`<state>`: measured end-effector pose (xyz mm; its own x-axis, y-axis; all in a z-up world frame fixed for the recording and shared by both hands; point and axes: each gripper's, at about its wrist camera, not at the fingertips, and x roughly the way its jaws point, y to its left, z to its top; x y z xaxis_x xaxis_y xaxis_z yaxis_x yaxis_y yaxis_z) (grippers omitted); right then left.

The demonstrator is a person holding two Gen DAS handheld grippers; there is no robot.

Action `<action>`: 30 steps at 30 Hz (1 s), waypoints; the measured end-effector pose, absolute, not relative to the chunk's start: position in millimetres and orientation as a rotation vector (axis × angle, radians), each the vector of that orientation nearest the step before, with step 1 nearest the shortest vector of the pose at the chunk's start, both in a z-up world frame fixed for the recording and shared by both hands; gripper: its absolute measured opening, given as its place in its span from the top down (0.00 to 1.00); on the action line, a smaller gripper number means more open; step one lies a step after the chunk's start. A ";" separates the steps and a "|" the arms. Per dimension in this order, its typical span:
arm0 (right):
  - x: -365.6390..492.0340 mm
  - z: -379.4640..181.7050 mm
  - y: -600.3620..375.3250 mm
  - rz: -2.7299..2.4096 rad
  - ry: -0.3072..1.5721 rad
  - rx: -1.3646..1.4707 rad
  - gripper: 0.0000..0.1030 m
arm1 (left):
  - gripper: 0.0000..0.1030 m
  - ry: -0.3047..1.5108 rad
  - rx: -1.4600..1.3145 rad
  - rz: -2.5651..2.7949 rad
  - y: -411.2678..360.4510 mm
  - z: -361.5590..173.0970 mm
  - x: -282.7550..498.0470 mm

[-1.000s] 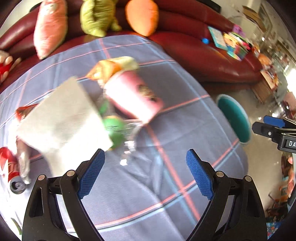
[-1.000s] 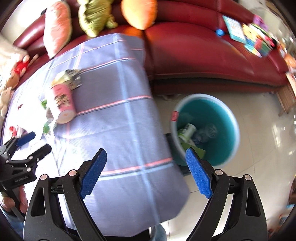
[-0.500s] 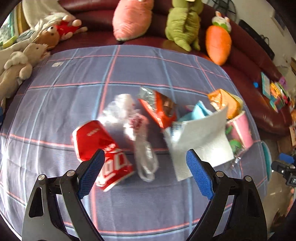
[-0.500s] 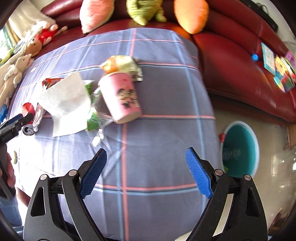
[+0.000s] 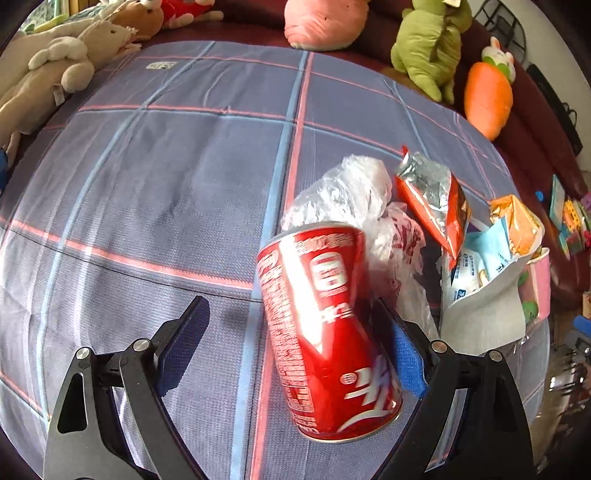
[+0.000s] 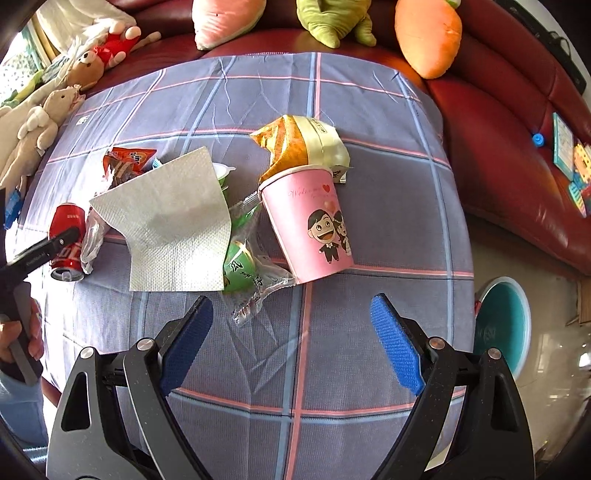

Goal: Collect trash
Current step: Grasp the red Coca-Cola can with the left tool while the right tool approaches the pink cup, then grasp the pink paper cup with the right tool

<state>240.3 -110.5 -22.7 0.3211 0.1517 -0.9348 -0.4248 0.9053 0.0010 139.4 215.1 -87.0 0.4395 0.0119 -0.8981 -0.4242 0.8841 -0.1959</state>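
A red soda can (image 5: 325, 325) lies on the checked cloth between the fingers of my open left gripper (image 5: 295, 347), close against the right pad (image 5: 406, 363) and apart from the left one. The can also shows in the right wrist view (image 6: 66, 240), with the left gripper's finger across it. Beside the can lie a clear plastic bag (image 5: 354, 199), a red foil snack bag (image 5: 432, 199) and a white napkin (image 6: 173, 221). My right gripper (image 6: 291, 343) is open and empty, short of a pink paper cup (image 6: 314, 225) lying on its side and a green jelly cup in a wrapper (image 6: 240, 269).
A teal bin (image 6: 506, 325) stands on the floor off the table's right edge. An orange and yellow snack bag (image 6: 303, 144) lies behind the cup. Plush toys (image 5: 55, 70) and cushions (image 6: 428, 33) sit on the red sofa (image 6: 509, 140) behind the table.
My left gripper has swung left across the trash and closed in on the red can, which now lies between its fingers. My right gripper has turned from the bin to the pink cup.
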 end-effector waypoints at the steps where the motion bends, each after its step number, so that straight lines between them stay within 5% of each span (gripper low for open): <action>1: 242.8 -23.6 -111.4 0.382 1.191 -0.262 0.19 | 0.22 1.083 -0.413 0.288 211.9 -88.2 139.2; 3: 247.9 -25.4 -114.0 0.377 1.196 -0.261 0.19 | 0.51 1.064 -0.348 0.296 204.5 -85.6 139.5; 18: 303.7 -53.5 -111.8 0.424 1.249 -0.238 0.20 | 0.51 0.932 -0.294 0.145 161.2 -21.5 147.9; 21: 312.8 -63.3 -108.8 0.452 1.272 -0.227 0.34 | 0.51 0.941 -0.286 0.111 149.0 -22.6 159.4; 30: 323.9 -83.2 -105.5 0.510 1.283 -0.203 0.43 | 0.51 0.958 -0.246 0.085 121.3 -24.0 175.1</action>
